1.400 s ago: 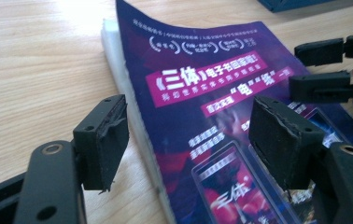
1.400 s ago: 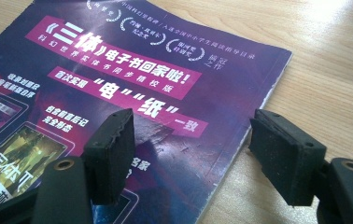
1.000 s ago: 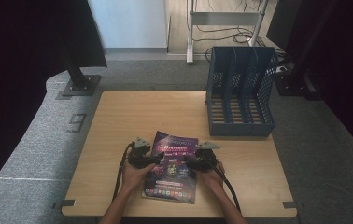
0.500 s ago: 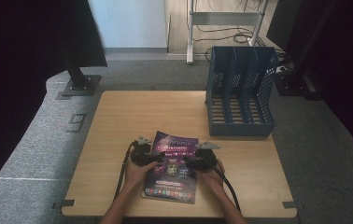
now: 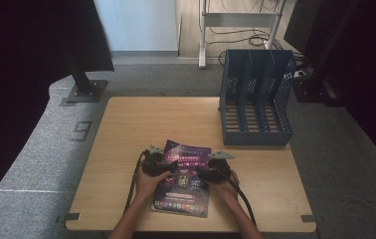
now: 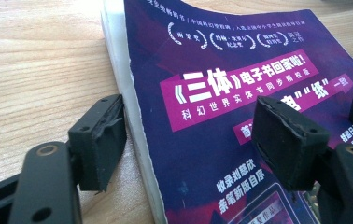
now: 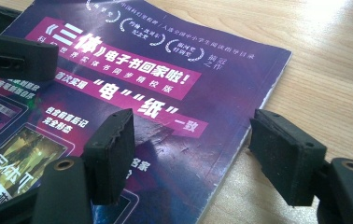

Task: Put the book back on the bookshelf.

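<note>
A purple magazine (image 5: 183,194) with white and pink print lies flat near the table's front edge. My left gripper (image 5: 168,168) is open at its left edge. In the left gripper view (image 6: 191,128) one jaw rests beside the white page block on the wood and the other hovers over the cover (image 6: 212,70). My right gripper (image 5: 202,174) is open at the magazine's right edge. In the right gripper view (image 7: 198,149) one jaw stands over the cover (image 7: 165,60) and the other over bare wood past the edge. Neither pair of pads presses on the magazine.
A blue slotted file rack (image 5: 255,99) stands upright at the table's back right. The wooden table (image 5: 156,119) is bare behind the magazine. A dark stand foot (image 5: 84,89) sits on the grey carpet at the left; metal shelf legs and cables lie behind.
</note>
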`<state>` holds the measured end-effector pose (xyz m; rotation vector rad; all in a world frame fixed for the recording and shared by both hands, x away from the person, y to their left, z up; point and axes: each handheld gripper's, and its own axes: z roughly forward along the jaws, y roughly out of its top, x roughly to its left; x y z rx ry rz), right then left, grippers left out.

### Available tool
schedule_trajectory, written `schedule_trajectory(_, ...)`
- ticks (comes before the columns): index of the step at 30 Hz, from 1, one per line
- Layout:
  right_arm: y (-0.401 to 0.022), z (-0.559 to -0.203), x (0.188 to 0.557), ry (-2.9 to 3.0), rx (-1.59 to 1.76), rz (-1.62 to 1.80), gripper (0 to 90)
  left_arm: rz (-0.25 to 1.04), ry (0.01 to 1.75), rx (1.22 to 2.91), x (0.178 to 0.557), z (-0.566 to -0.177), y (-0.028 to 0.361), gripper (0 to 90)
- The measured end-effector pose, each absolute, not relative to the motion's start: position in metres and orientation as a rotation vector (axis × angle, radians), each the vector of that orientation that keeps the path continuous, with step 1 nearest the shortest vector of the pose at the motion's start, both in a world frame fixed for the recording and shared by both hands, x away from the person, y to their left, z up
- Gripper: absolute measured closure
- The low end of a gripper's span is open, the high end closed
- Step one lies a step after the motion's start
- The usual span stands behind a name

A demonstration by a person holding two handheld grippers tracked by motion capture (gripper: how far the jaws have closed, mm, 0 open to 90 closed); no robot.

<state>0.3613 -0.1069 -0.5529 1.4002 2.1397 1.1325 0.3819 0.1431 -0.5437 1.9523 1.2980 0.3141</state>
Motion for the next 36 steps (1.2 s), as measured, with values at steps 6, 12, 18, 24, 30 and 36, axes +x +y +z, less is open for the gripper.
schedule_trajectory(6, -0.107, -0.553, 0.361, 2.139, 1.399, 1.131, 30.3, 0.294, 1.305, 1.917, 0.381, -0.539, 0.147, 32.1)
schedule_trajectory(12, -0.106, -0.553, 0.361, 2.137, 1.398, 1.127, 30.2, 0.287, 1.283, 1.891, 0.378, -0.532, 0.149, 33.4)
schedule_trajectory(18, -0.106, -0.553, 0.361, 2.138, 1.399, 1.129, 30.1, 0.240, 1.214, 1.843, 0.372, -0.517, 0.150, 35.4)
schedule_trajectory(24, -0.106, -0.553, 0.361, 2.139, 1.398, 1.129, 30.2, 0.226, 1.165, 1.878, 0.373, -0.511, 0.142, 36.2)
schedule_trajectory(30, -0.106, -0.553, 0.362, 2.139, 1.398, 1.130, 30.1, 0.258, 1.174, 1.919, 0.376, -0.515, 0.137, 40.1)
schedule_trajectory(36, -0.106, -0.553, 0.362, 2.139, 1.399, 1.129, 30.2, 0.233, 1.162, 1.902, 0.382, -0.517, 0.135, 41.7)
